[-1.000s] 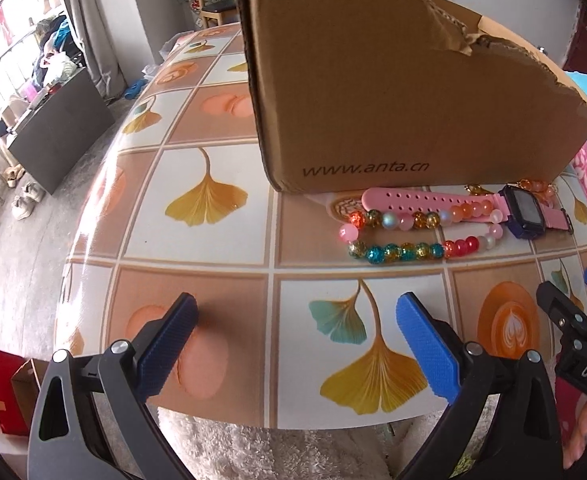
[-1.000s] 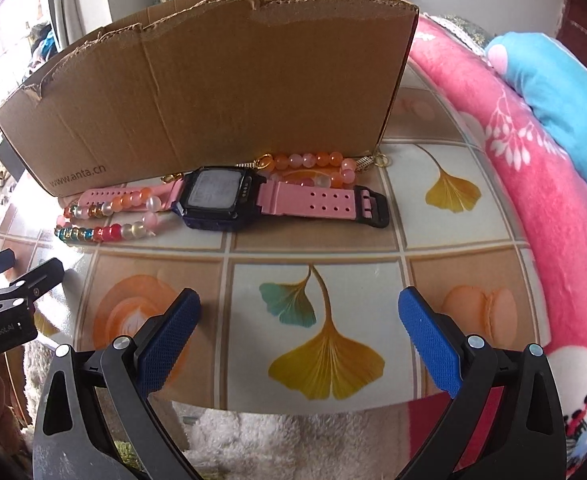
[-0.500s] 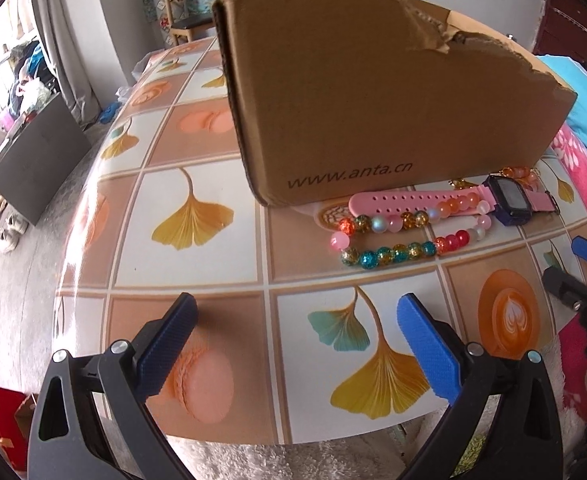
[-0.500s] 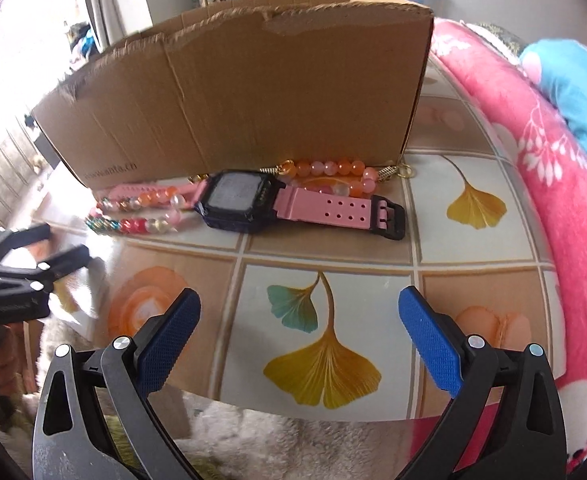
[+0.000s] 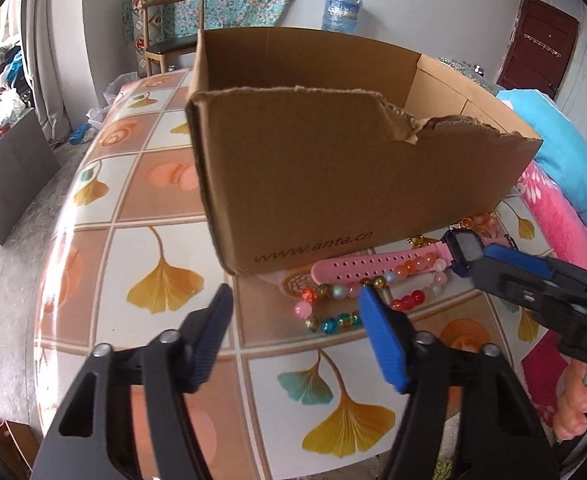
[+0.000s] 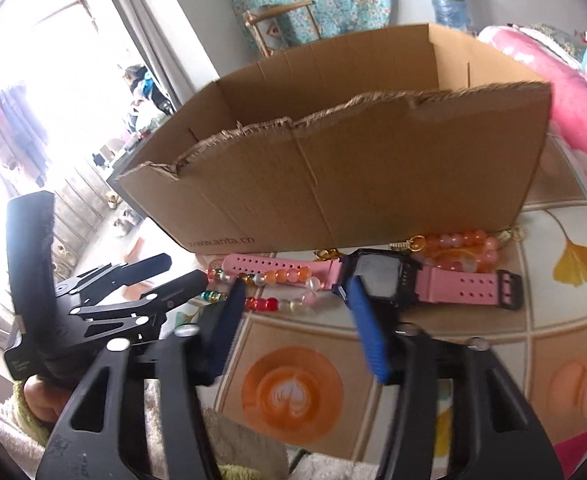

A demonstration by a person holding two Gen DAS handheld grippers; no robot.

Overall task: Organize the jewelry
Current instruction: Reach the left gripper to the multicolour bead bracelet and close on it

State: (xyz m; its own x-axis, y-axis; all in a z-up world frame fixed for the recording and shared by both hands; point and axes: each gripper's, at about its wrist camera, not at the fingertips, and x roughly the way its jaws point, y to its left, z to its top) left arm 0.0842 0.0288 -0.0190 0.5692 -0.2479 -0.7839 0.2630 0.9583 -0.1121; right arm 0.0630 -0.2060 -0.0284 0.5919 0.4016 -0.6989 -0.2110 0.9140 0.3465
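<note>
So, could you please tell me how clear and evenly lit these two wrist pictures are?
Left wrist: evenly lit and fairly sharp, cardboard box bowed by the fisheye, light sheen on the table. Right wrist: window blown out white, watch slightly soft.

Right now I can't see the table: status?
Both grippers, left and right, closing, empty. Pink-strapped watch and bead bracelets beside torn cardboard box. Nothing blocking.

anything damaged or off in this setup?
The cardboard box has a ragged, torn top edge on its near wall, dipping unevenly. The pink watch and multicoloured bead bracelet lie overlapping in a heap outside it on the table. Nothing spilled.
</note>
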